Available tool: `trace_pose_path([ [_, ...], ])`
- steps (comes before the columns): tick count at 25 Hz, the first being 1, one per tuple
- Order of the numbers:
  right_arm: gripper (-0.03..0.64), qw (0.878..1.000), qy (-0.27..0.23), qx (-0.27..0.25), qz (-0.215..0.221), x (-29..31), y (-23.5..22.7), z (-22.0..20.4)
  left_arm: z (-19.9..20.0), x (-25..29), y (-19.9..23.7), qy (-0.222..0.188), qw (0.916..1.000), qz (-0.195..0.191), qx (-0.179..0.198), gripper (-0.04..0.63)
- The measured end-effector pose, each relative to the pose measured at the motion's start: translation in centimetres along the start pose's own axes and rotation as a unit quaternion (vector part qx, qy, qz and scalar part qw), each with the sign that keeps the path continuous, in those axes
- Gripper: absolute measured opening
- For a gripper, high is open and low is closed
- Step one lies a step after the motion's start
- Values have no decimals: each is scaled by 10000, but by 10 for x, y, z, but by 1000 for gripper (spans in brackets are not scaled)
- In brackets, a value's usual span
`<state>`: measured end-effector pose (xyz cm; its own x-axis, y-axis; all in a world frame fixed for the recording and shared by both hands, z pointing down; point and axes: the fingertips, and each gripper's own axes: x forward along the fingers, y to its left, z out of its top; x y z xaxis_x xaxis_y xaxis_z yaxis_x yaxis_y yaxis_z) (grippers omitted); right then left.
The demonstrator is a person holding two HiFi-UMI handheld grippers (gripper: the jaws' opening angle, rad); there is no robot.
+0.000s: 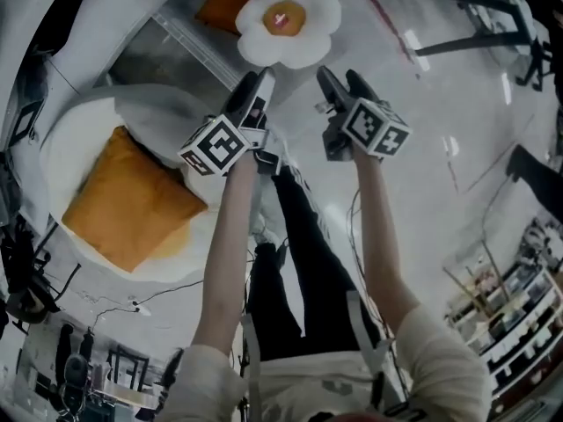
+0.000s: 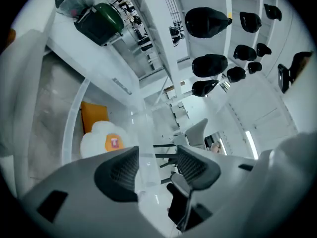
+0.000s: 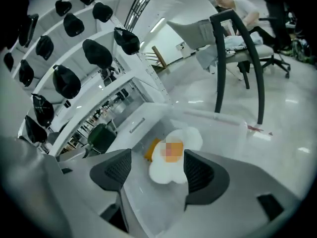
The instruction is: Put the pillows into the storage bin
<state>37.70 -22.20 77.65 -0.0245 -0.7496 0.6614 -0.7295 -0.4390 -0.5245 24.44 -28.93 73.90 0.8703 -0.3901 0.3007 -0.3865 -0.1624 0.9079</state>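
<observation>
I had both tongs raised side by side over the floor [image 1: 422,174], and neither had hold of anything. The left tongs [image 1: 255,90] stood wide open; its own view showed the two dark pads of the left tongs [image 2: 157,165] well apart with only bare air between them. The right tongs [image 1: 345,86] gaped just as wide, and through the gap of the right tongs [image 3: 158,167] I saw the storage bin [image 3: 223,123] beyond, not touching either pad.

The clear storage bin [image 1: 198,49] sat on the floor ahead of the tongs. Inside it lay the flower-shaped pillow [image 1: 288,22], white with an orange centre, resting against an orange pillow [image 1: 224,3] tucked toward the bin's far corner. The left gripper view showed the same pair, the flower-shaped pillow [image 2: 101,140] in front of the orange pillow [image 2: 94,115], behind the bin's curved rim [image 2: 74,113]. In the right gripper view the flower-shaped pillow [image 3: 173,157] hid most of the orange pillow [image 3: 151,149].

Outside the bin, a second orange pillow [image 1: 127,200] lay on a white round cushion [image 1: 66,139], near that cushion's edge.
</observation>
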Motion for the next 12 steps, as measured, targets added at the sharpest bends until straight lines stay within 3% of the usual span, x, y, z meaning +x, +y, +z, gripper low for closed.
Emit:
trace_pose_path([
  [6,299,9991,246,-70,328,1,17,-27,-17,-25,11,-129,9996,249,47,224],
  [12,299,9927,425,-565,982,15,79,-28,18,-71,23,-813,9949,582,135,224],
])
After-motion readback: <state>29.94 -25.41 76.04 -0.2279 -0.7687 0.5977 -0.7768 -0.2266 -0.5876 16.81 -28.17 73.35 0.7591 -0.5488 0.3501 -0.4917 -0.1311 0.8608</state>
